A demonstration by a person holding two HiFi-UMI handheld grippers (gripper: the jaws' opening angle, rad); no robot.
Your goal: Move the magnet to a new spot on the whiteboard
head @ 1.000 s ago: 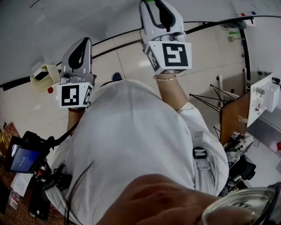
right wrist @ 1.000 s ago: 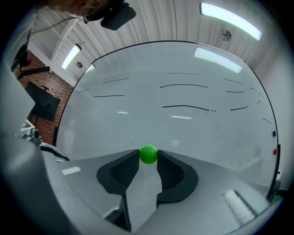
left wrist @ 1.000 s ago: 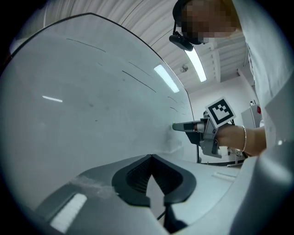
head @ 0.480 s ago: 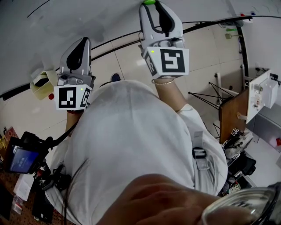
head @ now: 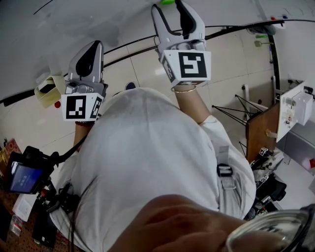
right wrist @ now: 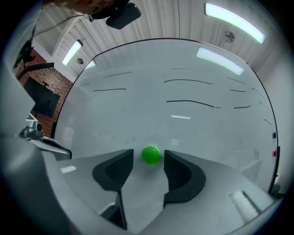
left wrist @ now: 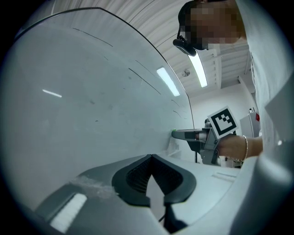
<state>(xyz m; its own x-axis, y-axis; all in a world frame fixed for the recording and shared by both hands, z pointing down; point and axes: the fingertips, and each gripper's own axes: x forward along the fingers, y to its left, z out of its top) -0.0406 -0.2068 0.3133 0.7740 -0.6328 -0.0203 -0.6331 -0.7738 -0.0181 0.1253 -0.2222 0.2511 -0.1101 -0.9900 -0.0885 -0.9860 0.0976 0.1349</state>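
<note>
A small round green magnet [right wrist: 151,154] sits on the whiteboard [right wrist: 161,105]. My right gripper [right wrist: 148,158] is open, one jaw on each side of the magnet with a small gap on both sides. In the head view the right gripper [head: 174,6] reaches up to the board [head: 74,24] and the magnet [head: 167,2] shows at the top edge. My left gripper [head: 93,46] is held lower and to the left, close to the board. It [left wrist: 151,158] is shut with nothing in it. From there I see the right gripper [left wrist: 177,134] side-on against the whiteboard [left wrist: 92,92].
A yellowish roll [head: 47,89] and a small red dot [head: 57,104] sit by the board's lower rim at the left. Red [right wrist: 276,153] and blue [right wrist: 274,135] magnets sit at the board's far right edge. A wooden table [head: 261,128] stands at the right; camera gear [head: 22,177] lies lower left.
The right gripper's jaws have spread apart around the green magnet, which stays on the board. The left gripper has barely moved.
</note>
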